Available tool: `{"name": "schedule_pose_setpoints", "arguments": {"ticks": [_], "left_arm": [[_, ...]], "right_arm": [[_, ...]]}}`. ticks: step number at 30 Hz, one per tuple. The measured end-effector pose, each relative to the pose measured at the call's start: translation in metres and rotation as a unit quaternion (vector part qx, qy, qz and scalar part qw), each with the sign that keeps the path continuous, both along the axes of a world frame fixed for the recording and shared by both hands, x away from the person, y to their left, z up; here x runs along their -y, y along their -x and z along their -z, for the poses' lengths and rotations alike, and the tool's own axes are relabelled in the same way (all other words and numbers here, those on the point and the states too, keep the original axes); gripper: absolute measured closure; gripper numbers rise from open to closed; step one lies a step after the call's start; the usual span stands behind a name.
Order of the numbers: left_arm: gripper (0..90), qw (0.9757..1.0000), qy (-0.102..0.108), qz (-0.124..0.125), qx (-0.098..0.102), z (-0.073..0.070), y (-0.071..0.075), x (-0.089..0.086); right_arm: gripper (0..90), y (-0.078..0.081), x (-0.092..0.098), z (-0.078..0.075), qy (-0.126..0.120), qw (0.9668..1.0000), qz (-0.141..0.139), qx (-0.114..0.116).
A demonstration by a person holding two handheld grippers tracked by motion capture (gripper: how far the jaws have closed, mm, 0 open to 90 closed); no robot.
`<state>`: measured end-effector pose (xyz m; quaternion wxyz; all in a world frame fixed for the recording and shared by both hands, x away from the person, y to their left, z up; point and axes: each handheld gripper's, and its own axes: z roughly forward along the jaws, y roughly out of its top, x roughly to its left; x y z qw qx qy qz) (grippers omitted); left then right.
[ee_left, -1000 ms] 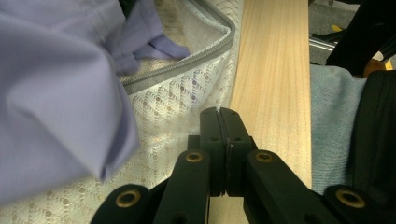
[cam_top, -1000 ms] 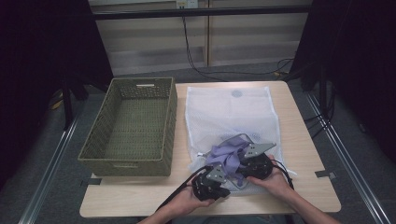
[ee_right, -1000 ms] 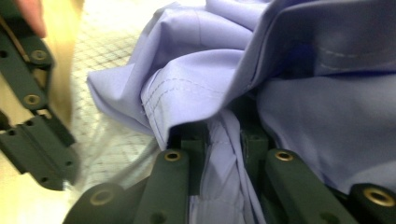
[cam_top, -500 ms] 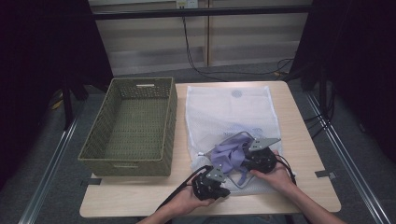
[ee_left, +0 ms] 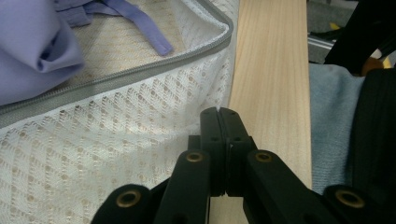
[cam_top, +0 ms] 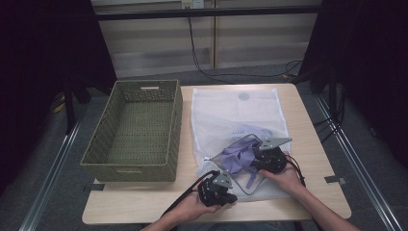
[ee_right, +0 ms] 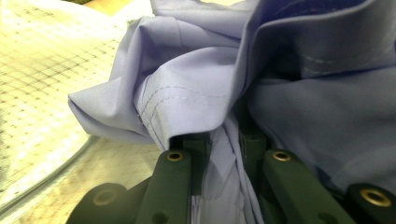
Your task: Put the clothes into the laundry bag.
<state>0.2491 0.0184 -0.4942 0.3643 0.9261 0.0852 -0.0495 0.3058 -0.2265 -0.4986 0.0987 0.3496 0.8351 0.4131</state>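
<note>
1. High view: a white mesh bag [cam_top: 240, 122] lies right of a basket [cam_top: 137, 127]; purple cloth [cam_top: 238, 156] sits at the bag's open mouth.
2. Left gripper view: left gripper [ee_left: 219, 114], jaws pressed together, pinches the bag's edge.
3. Right gripper view: right gripper [ee_right: 224, 135] clamps the cloth.

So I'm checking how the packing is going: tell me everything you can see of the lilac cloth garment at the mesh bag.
The lilac cloth garment looks like thin woven fabric with stitched seams and a narrow strap, crumpled in loose folds. It lies half inside the unzipped mouth of the white mesh laundry bag on the wooden table. The right gripper is shut on a fold of it. The left gripper, jaws together, pinches the bag's edge, not the garment.
</note>
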Motion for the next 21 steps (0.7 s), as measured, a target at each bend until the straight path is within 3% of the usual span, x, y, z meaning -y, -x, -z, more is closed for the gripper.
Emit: {"name": "schedule_pose_setpoints", "arguments": {"ticks": [1, 2, 8, 9, 10, 11, 12, 13, 14, 20, 21], "left_arm": [[89.7, 1.0000, -0.008, 0.005, -0.002, -0.001, -0.001, 0.000], [89.7, 0.9999, 0.007, 0.005, -0.005, 0.001, -0.001, 0.000], [89.7, 0.9999, 0.010, 0.000, -0.001, 0.001, 0.000, 0.001], [89.7, 0.9999, -0.010, 0.003, 0.005, -0.001, 0.000, 0.000], [89.7, 1.0000, 0.007, 0.002, -0.002, 0.001, 0.000, 0.001], [89.7, 0.9999, -0.013, 0.003, 0.011, -0.002, 0.000, 0.000], [89.7, 0.9999, 0.009, 0.005, 0.000, 0.001, -0.001, 0.001], [89.7, 0.9999, -0.014, 0.003, 0.009, -0.002, 0.000, 0.000], [89.7, 1.0000, 0.006, 0.006, 0.001, 0.001, 0.000, 0.001], [89.6, 0.9998, -0.004, 0.014, 0.010, -0.001, 0.001, 0.001], [89.6, 0.9999, 0.009, 0.012, 0.008, 0.001, 0.000, 0.002]], "right_arm": [[78.7, -0.001, 0.001, 0.000, -0.002, 1.0000, -0.003, 0.000], [78.7, -0.002, 0.000, 0.000, 0.000, 1.0000, -0.003, 0.000], [78.6, -0.009, 0.002, 0.000, -0.001, 1.0000, 0.008, 0.000], [78.6, -0.011, 0.002, 0.000, -0.002, 1.0000, 0.009, -0.002], [78.6, -0.012, 0.003, 0.001, -0.004, 0.9999, 0.010, -0.002], [78.6, -0.013, 0.003, 0.001, -0.008, 0.9999, 0.011, -0.003], [78.7, -0.015, 0.003, 0.002, -0.010, 0.9999, 0.009, -0.006], [78.6, -0.015, 0.003, 0.001, -0.009, 0.9999, 0.010, -0.005], [78.6, -0.016, 0.003, 0.001, -0.008, 0.9999, 0.015, -0.004], [78.7, -0.024, 0.002, 0.002, -0.011, 0.9997, 0.019, -0.002], [78.7, -0.025, 0.002, 0.003, -0.012, 0.9997, 0.020, -0.001]]}}
